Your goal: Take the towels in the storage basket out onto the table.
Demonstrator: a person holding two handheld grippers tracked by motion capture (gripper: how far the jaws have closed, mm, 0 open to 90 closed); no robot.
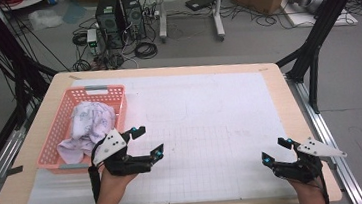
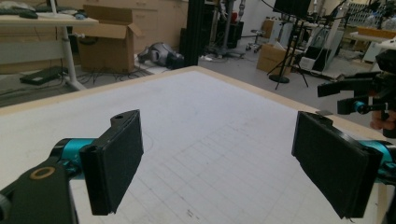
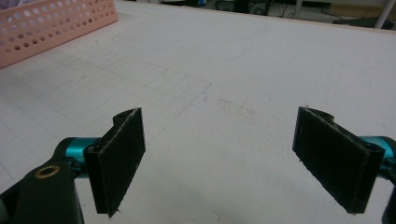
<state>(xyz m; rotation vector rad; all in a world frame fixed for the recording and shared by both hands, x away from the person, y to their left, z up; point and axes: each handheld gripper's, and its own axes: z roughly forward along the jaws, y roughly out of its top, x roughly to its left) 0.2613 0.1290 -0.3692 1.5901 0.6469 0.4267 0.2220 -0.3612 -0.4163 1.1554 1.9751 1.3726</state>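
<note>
Both your grippers, left gripper [image 1: 149, 142] and right gripper [image 1: 274, 150], hover fingers wide apart, holding nothing. Likely next: reach left for cloth [image 1: 89, 125] in basket [image 1: 54, 130].

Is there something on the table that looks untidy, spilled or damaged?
Nothing is spilled or broken. The white cloth lies crumpled in the pink basket, bunched up to about rim height, not folded. The white mat shows faint smudges. Both the left gripper and the right gripper are open and hold nothing.
</note>
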